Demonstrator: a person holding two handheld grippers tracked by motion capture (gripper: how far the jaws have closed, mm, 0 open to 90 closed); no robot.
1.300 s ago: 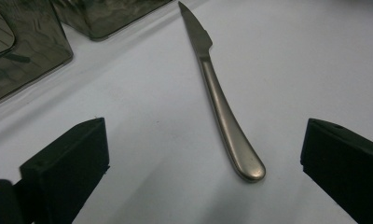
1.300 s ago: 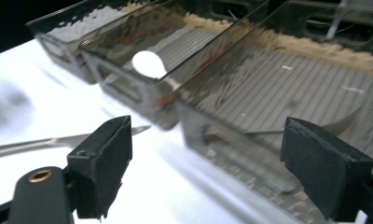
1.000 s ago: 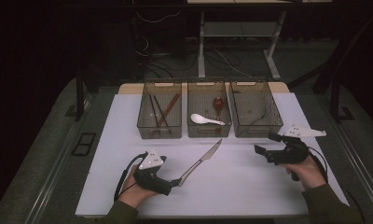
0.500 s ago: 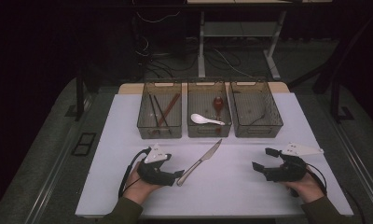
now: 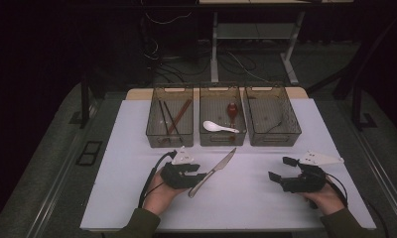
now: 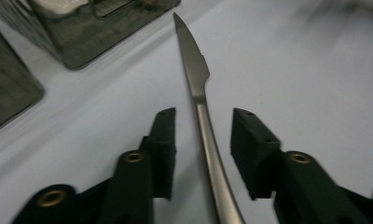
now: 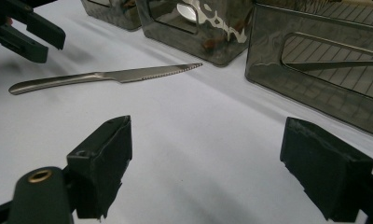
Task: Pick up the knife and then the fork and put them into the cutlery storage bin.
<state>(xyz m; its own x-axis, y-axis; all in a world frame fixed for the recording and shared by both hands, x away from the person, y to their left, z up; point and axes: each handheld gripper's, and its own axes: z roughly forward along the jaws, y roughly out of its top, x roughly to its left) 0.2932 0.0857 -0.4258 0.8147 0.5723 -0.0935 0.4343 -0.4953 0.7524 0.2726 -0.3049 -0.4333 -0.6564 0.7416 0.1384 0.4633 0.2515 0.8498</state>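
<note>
Knife (image 6: 197,84): brushed steel, satin sheen; blade edge finely serrated; handle smooth, rounded. Table top (image 5: 246,198): matt white, smooth, faint reflections only. Three bins (image 5: 222,121) at 12 o'clock of the knife: smoky translucent plastic, glossy walls, ribbed floors. Spoon (image 5: 219,127) in middle bin: white, glossy, ceramic or plastic, cannot tell. Left gripper (image 6: 203,140) and right gripper (image 7: 222,172): matt black plastic, slightly rough jaw faces, brass-coloured inserts. Sleeve (image 5: 139,225): olive cloth.

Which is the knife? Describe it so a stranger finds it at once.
On the white table top, look just in front of the middle bin of three. The knife lies bare there, all-metal, handle between the left gripper's open jaws; other utensils sit inside bins.
</note>
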